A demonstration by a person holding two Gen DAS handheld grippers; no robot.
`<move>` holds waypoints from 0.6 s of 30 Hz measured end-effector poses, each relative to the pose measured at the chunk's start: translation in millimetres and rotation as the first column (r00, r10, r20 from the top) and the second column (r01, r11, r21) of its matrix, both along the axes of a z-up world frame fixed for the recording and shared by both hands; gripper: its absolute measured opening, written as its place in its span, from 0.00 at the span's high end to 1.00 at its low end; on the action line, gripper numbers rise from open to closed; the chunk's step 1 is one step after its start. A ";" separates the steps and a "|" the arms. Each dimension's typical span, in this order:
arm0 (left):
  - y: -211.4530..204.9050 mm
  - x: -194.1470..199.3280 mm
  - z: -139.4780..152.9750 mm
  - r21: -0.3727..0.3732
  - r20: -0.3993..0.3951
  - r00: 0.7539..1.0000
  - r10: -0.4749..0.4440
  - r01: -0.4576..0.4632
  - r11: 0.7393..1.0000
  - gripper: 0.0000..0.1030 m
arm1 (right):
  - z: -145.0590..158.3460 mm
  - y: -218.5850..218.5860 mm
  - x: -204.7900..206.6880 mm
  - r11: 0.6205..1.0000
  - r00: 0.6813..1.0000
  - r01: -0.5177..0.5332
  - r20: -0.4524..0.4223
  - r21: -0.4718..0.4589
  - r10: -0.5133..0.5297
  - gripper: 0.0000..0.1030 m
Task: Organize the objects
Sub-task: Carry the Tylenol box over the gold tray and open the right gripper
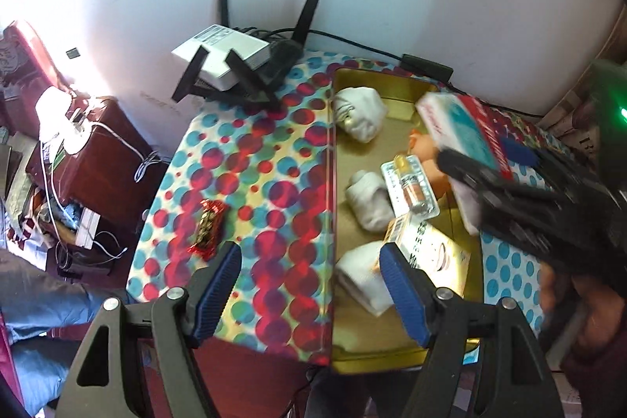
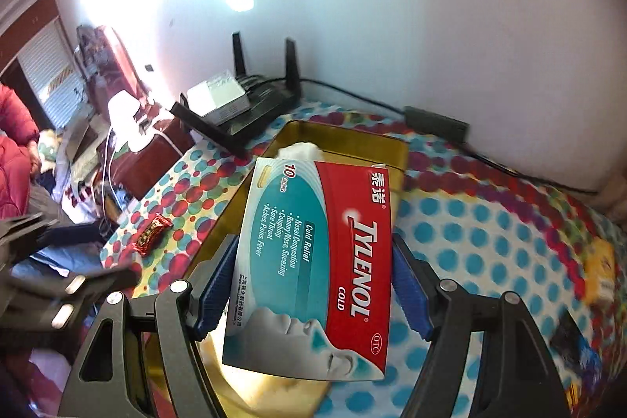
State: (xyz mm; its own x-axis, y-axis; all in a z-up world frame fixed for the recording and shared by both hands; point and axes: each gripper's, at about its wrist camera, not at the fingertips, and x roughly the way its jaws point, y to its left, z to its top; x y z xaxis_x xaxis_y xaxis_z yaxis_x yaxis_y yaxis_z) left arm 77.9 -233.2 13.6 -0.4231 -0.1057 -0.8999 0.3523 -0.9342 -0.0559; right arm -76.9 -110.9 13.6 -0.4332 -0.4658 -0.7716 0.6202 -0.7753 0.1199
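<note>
A gold tin tray (image 1: 395,335) lies on the polka-dot table and holds several white sock rolls (image 1: 358,112), a vial blister pack (image 1: 409,189), a small medicine box (image 1: 431,253) and an orange toy. My right gripper (image 2: 313,281) is shut on a red and teal Tylenol Cold box (image 2: 313,261) and holds it above the tray (image 2: 345,140); the box also shows in the left wrist view (image 1: 466,132). My left gripper (image 1: 311,285) is open and empty over the tray's left rim. A red candy wrapper (image 1: 209,228) lies on the cloth to the left.
A black router with antennas and a white box (image 1: 223,55) stand at the back by the wall. A black power adapter (image 1: 427,65) and cable run behind the tray. A yellow box (image 2: 599,273) lies at the table's right. Clutter and a dark red cabinet are left of the table.
</note>
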 end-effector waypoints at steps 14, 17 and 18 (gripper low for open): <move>-5.4 11.6 -0.2 0.019 -0.004 0.999 0.032 -0.032 0.999 0.27 | -34.7 -58.4 -26.3 0.992 0.999 -0.045 -0.015 0.114 0.047 0.28; -0.7 9.3 0.6 0.021 -0.007 1.000 0.018 -0.018 1.000 0.27 | -32.9 -53.7 -23.4 0.994 0.999 -0.034 -0.023 0.107 0.037 0.24; 2.3 7.0 0.9 0.023 -0.007 1.000 0.008 -0.008 1.000 0.27 | -30.8 -50.6 -21.8 0.995 0.999 -0.035 -0.023 0.091 0.037 0.22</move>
